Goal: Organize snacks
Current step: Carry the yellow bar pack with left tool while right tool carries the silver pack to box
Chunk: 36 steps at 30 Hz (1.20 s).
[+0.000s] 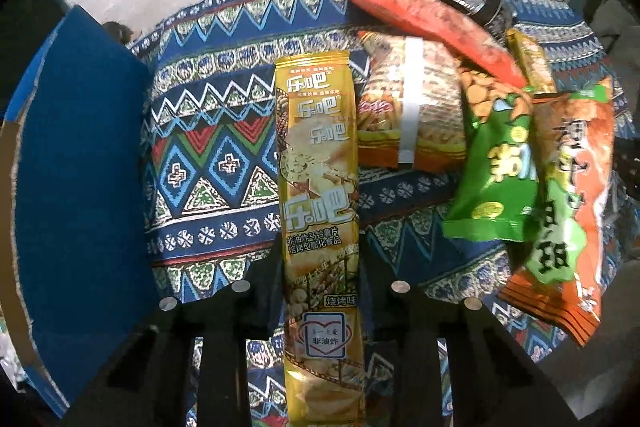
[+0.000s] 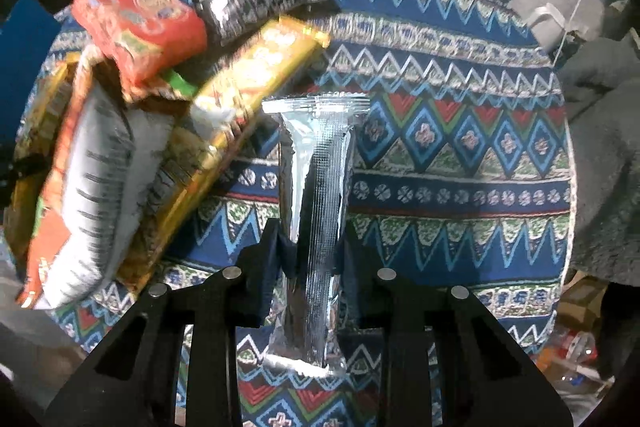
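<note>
Long gold chip pack [image 1: 318,187], glossy, printed.

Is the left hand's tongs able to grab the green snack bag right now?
Probably not yet. The left tongs are shut on the long yellow chips pack, so they are full. The green snack bag lies uncovered, off to one side.

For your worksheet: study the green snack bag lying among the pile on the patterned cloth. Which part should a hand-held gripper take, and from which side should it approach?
Grip the green snack bag by its flat crimped bottom seam, the lower edge in the left wrist view. Come from above on the patterned cloth side, since that end lies exposed, while its top is tucked under the red packet and its right edge overlaps the orange bag.
</note>
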{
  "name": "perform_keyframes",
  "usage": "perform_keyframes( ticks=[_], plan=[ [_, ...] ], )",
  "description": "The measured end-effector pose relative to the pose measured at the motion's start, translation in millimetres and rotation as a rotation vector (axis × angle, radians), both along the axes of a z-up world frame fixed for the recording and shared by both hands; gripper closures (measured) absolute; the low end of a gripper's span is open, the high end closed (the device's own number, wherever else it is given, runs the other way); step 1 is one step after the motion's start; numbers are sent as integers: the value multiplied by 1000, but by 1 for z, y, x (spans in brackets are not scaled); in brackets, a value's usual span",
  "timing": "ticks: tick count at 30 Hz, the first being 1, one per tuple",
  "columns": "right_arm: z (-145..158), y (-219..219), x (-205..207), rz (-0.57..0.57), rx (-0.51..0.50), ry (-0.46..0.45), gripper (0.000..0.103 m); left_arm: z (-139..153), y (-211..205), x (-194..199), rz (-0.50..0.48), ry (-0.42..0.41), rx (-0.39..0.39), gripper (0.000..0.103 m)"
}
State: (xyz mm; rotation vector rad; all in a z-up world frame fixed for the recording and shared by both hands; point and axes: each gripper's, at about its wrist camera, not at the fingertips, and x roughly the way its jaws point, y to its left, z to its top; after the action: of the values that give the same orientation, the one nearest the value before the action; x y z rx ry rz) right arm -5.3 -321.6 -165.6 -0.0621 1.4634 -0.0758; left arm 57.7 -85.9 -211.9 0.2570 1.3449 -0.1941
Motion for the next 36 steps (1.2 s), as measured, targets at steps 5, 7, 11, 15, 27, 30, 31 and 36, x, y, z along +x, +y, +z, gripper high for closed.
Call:
perform_keyframes(
  ticks=[5,7,11,15,27,30,31,36],
  plan=[
    [21,4,5,12,9,-42,76,25,11,-14,-28,-40,-6,72],
    [27,3,8,20,11,-56,76,34,10,-17,-41,-64,-9,72],
    [45,9,9,32,22,-93,77,53,9,-27,-56,-105,-21,72],
    [68,23,8,48,14,-143,77,77,11,-33,-52,-129,-40,72],
    [116,60,21,130,35,-274,76,118,24,-32,-54,-216,-35,72],
    [132,71,24,147,49,-315,76,127,27,-31,-48,-219,-70,72],
    [136,74,24,151,57,-328,76,128,27,-31,-47,-221,-71,72],
    [154,97,30,187,92,-370,76,137,31,-33,-50,-241,-68,72]
  ],
)
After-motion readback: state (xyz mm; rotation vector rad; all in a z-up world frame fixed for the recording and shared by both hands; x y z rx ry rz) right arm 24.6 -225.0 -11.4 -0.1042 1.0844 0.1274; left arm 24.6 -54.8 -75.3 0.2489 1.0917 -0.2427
